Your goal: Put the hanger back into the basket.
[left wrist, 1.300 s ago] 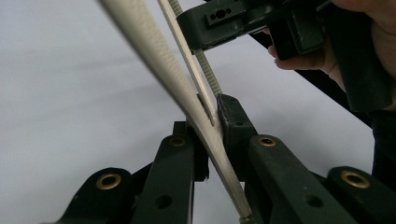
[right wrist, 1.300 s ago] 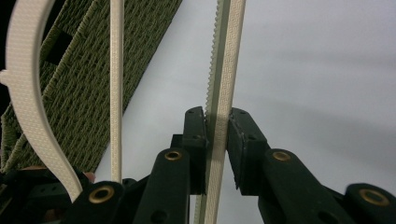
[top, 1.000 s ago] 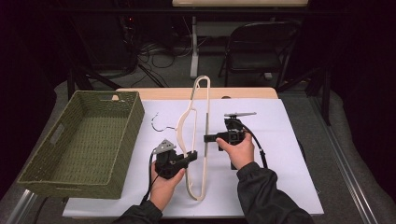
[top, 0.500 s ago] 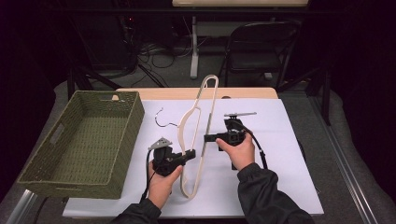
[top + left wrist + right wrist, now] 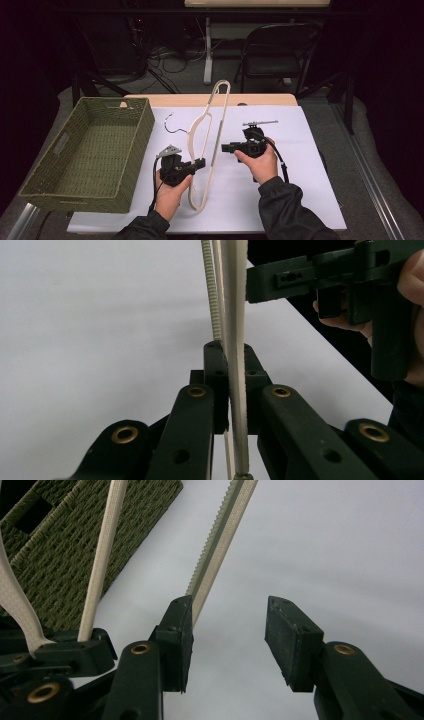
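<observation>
- Basket (image 5: 85,150): green woven box at the left of the high view. Nothing inside that I can see. It sits near the hanger but not touching it.
- Left gripper (image 5: 200,163): low in the middle of the high view. Its jaws are squeezed tight on the hanger's thin side bar. In the left gripper view the cream bar runs right btwn the two black pads.
- Hanger (image 5: 206,145): cream, long & skinny, in the middle of the high view on the white table (image 5: 300,200). Its long way runs from the bottom middle up to the top middle, leaning a bit right. The narrow loop end points up & away from the person; the round end is near the person. I can't tell if the far end is lifted off the table.
- How it will handle, I think: light, stiff, maybe a bit bendy bc it's so thin. Smooth sides could slip; the bar w/ tiny teeth (image 5: 220,540) should grip better. Best spot to hold is near the middle of a side bar, so it doesn't tip.
- Right gripper (image 5: 226,147): right of the hanger in the high view. Its jaws have just been opening & now stand apart. In the right gripper view the toothed bar lies by the left pad, w/ nothing btwn the pads.
</observation>
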